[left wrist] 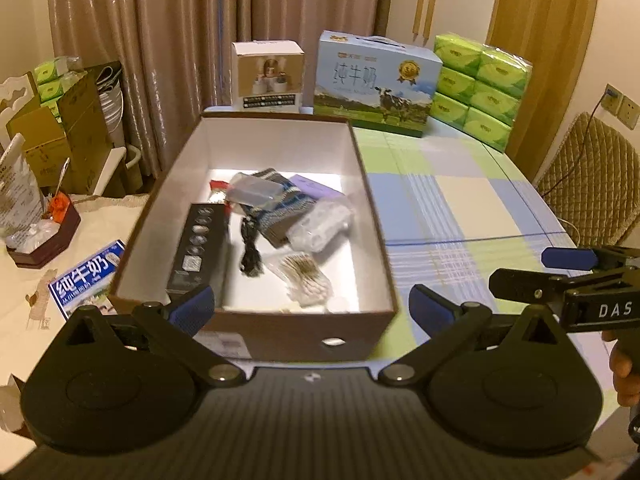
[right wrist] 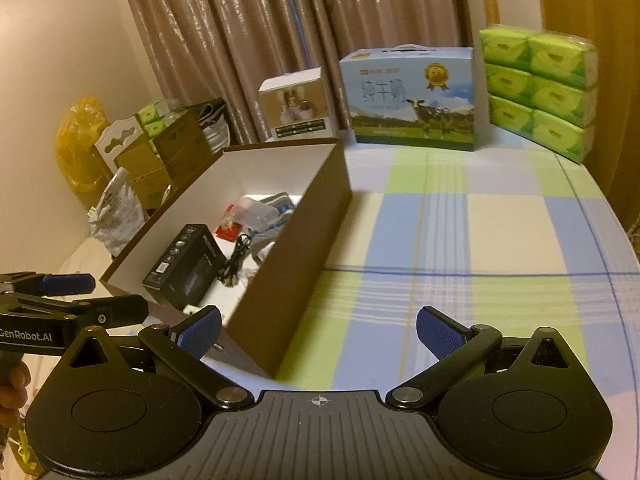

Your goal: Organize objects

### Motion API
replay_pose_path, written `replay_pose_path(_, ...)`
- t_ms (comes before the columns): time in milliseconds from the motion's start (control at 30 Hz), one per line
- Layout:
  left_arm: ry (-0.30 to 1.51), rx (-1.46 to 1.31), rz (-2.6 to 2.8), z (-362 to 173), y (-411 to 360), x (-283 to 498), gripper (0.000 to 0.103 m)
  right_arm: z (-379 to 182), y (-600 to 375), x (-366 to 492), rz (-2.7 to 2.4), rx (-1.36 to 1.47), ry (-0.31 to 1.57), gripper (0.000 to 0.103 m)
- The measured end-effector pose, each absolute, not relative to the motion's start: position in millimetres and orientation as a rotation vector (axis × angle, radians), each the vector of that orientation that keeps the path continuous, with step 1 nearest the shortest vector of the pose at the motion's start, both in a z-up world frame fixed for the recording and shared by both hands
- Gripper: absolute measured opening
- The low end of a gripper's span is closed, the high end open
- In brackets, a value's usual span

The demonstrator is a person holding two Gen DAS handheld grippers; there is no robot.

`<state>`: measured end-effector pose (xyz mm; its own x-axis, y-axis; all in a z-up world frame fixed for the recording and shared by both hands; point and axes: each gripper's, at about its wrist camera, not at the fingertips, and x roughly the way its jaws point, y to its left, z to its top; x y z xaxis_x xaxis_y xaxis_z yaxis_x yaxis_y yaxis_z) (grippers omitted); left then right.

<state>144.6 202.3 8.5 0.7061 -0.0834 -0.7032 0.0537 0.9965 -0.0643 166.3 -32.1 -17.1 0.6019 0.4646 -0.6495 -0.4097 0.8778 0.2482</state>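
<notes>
Both my left gripper (left wrist: 312, 312) and right gripper (right wrist: 318, 334) hang released, empty — the cardboard box (left wrist: 374, 216) looks light, stiff; I'd pinch its rim.

Table covered with a checked cloth in pale blue, green and cream (right wrist: 500, 224). Directly on it: an open brown cardboard box with white inside walls (left wrist: 372, 208), near the left edge; a small white carton printed with a product photo (left wrist: 267, 76), a blue milk carton with a cow picture (left wrist: 376, 84) and a wrapped stack of green tissue packs (left wrist: 480, 88), lined along the far edge.
</notes>
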Motion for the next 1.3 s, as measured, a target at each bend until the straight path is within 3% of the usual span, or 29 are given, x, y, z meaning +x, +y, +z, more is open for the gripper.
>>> replay_pose_path(667,0.810,-0.056,-0.094,3.5,94.6,72.5,0.102,-13.1,-148.7,89.4,0.440,0.083,0.792,0.101)
replay_pose_path(1300,0.822,-0.054,-0.112,-2.7,45.9,23.3,0.102,-12.6,-197.4,47.1,0.401,0.066,0.803,0.101)
